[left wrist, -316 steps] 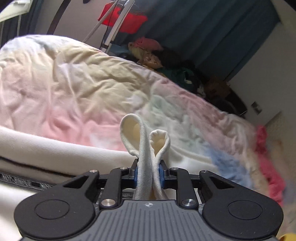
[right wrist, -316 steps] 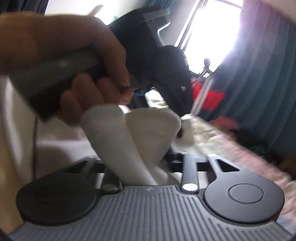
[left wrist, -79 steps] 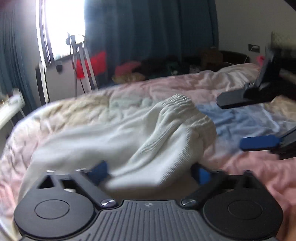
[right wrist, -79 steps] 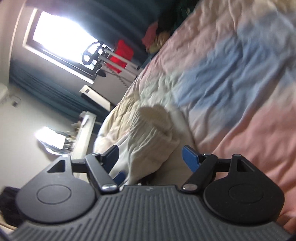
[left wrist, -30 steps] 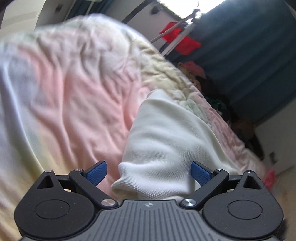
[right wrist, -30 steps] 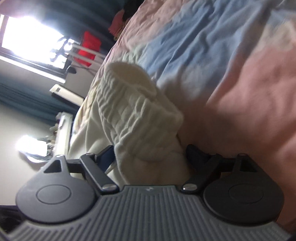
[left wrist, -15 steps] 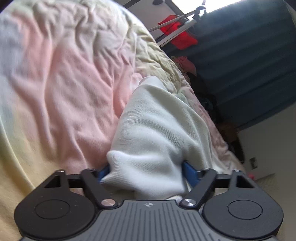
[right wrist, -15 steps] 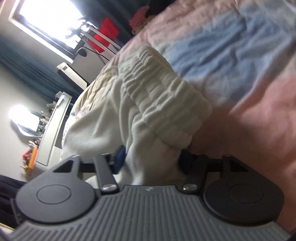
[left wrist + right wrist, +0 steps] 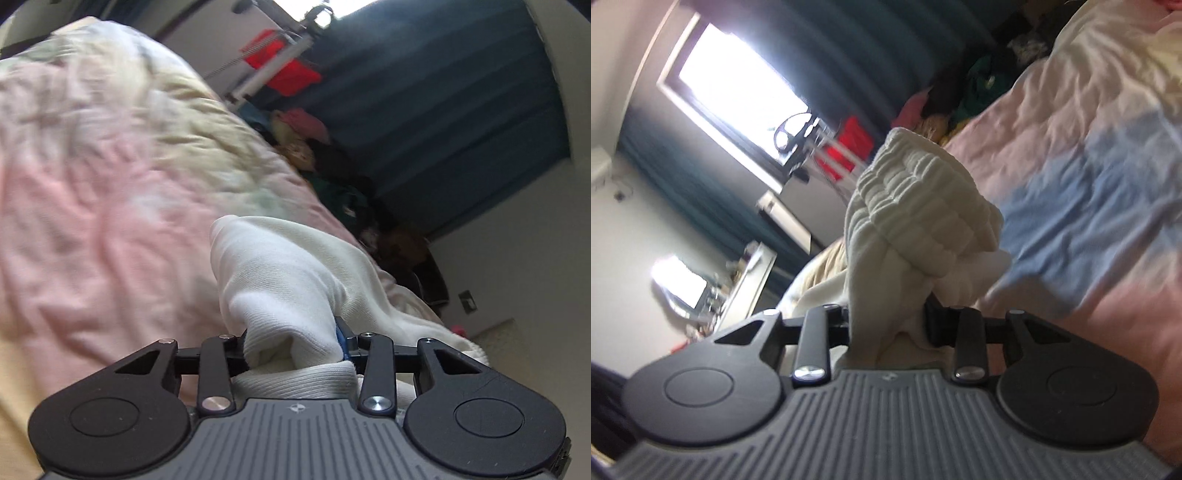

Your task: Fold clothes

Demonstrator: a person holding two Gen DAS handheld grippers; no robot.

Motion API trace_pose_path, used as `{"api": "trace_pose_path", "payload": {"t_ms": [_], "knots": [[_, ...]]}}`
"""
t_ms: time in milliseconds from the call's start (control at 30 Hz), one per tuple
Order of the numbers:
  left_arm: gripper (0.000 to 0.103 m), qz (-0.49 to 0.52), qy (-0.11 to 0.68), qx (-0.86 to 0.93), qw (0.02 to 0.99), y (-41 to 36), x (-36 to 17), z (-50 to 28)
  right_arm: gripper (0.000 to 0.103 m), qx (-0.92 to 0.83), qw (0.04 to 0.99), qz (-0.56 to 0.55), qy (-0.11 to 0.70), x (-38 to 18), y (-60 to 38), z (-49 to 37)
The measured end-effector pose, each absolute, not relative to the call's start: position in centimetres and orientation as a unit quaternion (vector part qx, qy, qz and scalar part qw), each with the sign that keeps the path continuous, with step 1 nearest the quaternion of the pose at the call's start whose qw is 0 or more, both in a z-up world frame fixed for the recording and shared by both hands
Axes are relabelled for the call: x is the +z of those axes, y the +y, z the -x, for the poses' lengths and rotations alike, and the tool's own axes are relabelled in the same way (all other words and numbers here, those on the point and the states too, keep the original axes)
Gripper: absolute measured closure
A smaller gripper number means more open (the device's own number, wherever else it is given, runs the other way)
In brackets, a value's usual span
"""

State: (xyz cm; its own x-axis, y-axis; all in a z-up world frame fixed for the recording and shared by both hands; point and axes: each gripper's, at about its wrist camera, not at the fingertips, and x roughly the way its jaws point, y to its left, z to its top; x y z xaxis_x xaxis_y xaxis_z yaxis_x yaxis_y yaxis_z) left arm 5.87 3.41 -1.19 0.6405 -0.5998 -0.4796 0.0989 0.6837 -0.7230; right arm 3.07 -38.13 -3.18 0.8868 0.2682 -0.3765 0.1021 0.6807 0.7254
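I have the left tongs closed on a thick bunch of the white garment, pinching one end so I can carry that edge over. The jaws are not fully together; the cloth fills the gap. The right tongs are clamped the same way on the ribbed band, which bulges out ahead of the jaws toward 12 o'clock. I judge both grips are placed at opposite ends of the garment so it can be stretched and laid flat, then doubled.

The garment lies on the bed, trailing from the left tongs toward 2 o'clock, where more of it drapes on the quilt. In the right view the rest of it hangs off toward 9 o'clock; how much is lifted clear I cannot tell.

For room: the pastel quilt is open from 9 to 11 o'clock in the left view and from 1 to 4 o'clock in the right view, good ground for spreading. The far edge of the bed, at 1 to 2 o'clock in the left view, borders a clothes pile beneath the curtain, so I would keep the fold inboard. The drying rack stands well apart by the window.
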Motion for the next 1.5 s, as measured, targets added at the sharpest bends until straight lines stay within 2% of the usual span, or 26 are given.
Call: {"api": "trace_pose_path", "payload": {"t_ms": [200,367,500,633,867,967,1067,1200,1300,1367,1500], "knots": [[0.062,0.31,0.375,-0.255,0.835,-8.8,3.1,-12.7,0.067,-0.013,0.883,-0.423,0.202,0.2,-48.0,-5.8],[0.062,0.295,0.386,-0.275,0.829,-20.0,3.5,-20.6,0.067,-0.076,0.892,-0.412,0.173,1.4,-55.7,-9.7],[0.062,0.268,0.391,-0.285,0.833,-27.1,1.7,-25.4,0.067,-0.12,0.892,-0.405,0.161,-0.5,-60.1,-12.5],[0.062,0.231,0.413,-0.293,0.831,-31.1,-1.9,-27.8,0.067,-0.148,0.881,-0.419,0.164,-5.1,-62.6,-13.8],[0.059,0.171,0.436,-0.316,0.825,-29.2,-9.2,-26.4,0.066,-0.159,0.863,-0.44,0.192,-13.7,-60.4,-10.6],[0.053,0.139,0.432,-0.325,0.83,-27.8,-11.3,-25.0,0.062,-0.173,0.844,-0.469,0.197,-16.9,-59.0,-8.6],[0.041,0.111,0.423,-0.327,0.838,-26.8,-11.7,-23.8,0.058,-0.179,0.832,-0.484,0.203,-17.9,-58.4,-7.5],[0.033,0.072,0.427,-0.307,0.847,-26.6,-9.4,-22.7,0.058,-0.209,0.815,-0.482,0.244,-14.9,-57.8,-6.2],[0.032,0.047,0.421,-0.299,0.855,-26.0,-6.3,-20.8,0.058,-0.223,0.821,-0.448,0.275,-11.5,-56.8,-5.2],[0.023,0.041,0.405,-0.305,0.861,-25.4,-3.9,-19.2,0.058,-0.217,0.836,-0.423,0.274,-9.1,-55.8,-4.1],[0.022,0.023,0.369,-0.317,0.874,-24.1,1.2,-15.1,0.057,-0.202,0.863,-0.38,0.264,-4.4,-53.4,-1.6]]}}
